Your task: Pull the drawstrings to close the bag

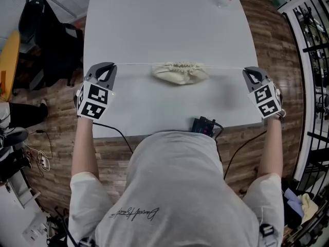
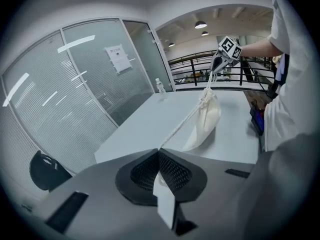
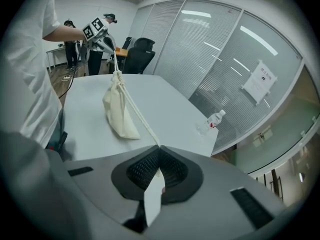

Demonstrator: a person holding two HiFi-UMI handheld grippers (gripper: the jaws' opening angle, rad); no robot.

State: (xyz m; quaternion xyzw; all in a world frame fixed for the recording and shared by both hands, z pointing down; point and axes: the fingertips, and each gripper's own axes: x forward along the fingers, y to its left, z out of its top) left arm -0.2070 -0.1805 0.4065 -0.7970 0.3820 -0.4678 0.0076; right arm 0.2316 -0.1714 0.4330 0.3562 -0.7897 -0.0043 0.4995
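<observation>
The cream drawstring bag [image 1: 180, 72] sits on the worktop [image 1: 154, 19], mouth gathered, its taut cord [image 1: 136, 64] running straight sideways to the left gripper [image 1: 112, 67] and the right gripper [image 1: 247, 71], both about equally far out, each with fingers [image 2: 175, 171] clamped shut on a cord end

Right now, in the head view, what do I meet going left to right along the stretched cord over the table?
left gripper → left drawstring → bag → right drawstring → right gripper
</observation>
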